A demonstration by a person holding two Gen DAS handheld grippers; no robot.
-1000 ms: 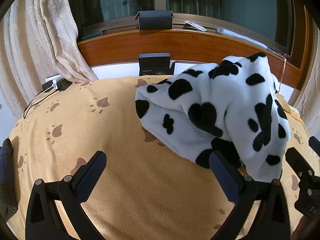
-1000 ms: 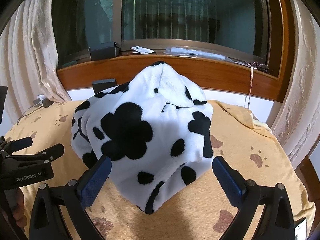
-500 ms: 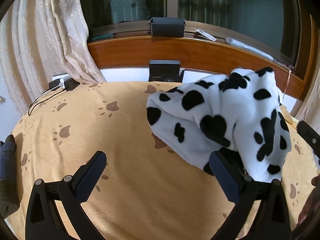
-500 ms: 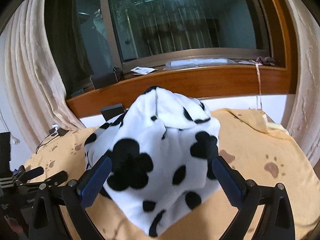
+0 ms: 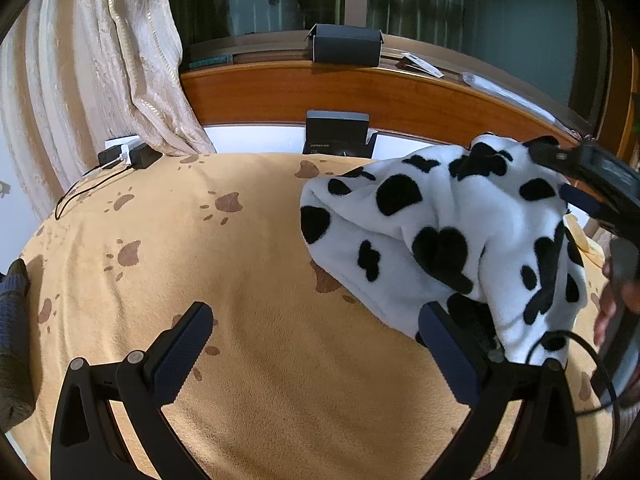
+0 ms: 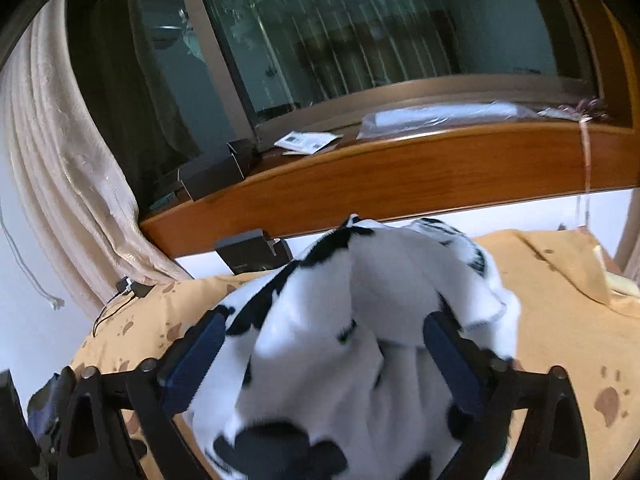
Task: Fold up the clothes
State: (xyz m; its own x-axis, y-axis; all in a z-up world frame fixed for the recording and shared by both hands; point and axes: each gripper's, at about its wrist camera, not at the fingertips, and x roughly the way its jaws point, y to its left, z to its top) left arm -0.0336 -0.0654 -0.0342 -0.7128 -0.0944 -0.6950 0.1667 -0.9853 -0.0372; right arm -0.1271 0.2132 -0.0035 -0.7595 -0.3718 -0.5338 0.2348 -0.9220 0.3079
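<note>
A white fleece garment with black cow spots [image 5: 448, 216] lies bunched in a heap on the tan paw-print bed cover [image 5: 248, 264], right of centre. My left gripper [image 5: 314, 312] hovers open over the cover, its right finger beside the heap's near edge, nothing between its pads. My right gripper [image 6: 324, 328] has come onto the top of the heap. The garment [image 6: 320, 360] bulges up between its blue pads [image 6: 196, 356], and the jaws are wide and closing. In the left wrist view that gripper's black body [image 5: 592, 176] reaches over the heap from the right, held by a hand [image 5: 612, 308].
A wooden window ledge [image 5: 360, 92] runs behind the bed with a black box [image 5: 346, 46] on it. Another black box [image 5: 338, 134] stands at the bed's far edge. A charger with cable [image 5: 128, 156] and a curtain [image 5: 120, 64] are at far left. Dark cloth [image 5: 12, 304] lies at the left edge.
My right gripper has moved forward and up onto the heap, so the garment now sits between its jaws. It has come into the left wrist view at upper right. My left gripper has hardly moved.
</note>
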